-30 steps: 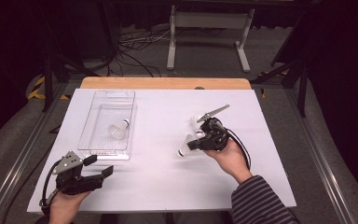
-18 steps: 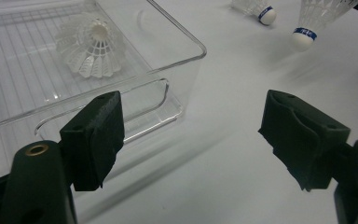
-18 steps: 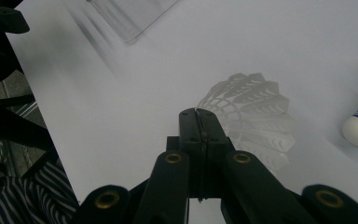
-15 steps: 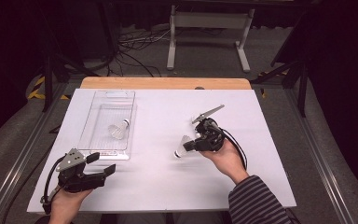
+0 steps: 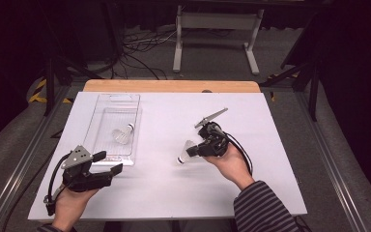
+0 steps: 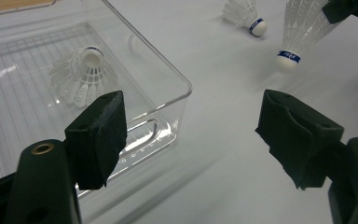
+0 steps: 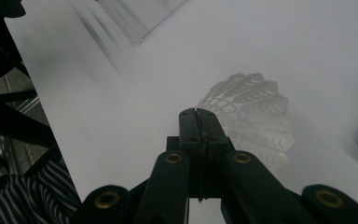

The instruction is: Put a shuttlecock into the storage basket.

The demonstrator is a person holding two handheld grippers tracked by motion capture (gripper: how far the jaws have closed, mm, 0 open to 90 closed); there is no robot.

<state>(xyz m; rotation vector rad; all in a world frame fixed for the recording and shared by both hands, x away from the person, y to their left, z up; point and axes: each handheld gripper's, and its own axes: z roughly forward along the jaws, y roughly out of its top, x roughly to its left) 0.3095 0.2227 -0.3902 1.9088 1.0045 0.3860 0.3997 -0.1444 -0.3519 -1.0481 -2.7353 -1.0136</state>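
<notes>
At centre-right of the table, the right gripper [image 5: 196, 149] is gripping a shuttlecock [image 5: 187, 152] by its feathers while the left gripper [image 5: 107, 163], jaws wide and empty, is lifting beside the clear tray [image 5: 92, 133]

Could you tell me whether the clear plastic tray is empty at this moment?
No, one white shuttlecock lies on its side inside the clear tray, as the left gripper view shows.

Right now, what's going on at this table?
A person is gathering white feather shuttlecocks. The right gripper is shut on the feather skirt of one shuttlecock, held over the white table. The left gripper hangs open beside the clear plastic tray, which holds another shuttlecock. A third shuttlecock lies on the table.
</notes>
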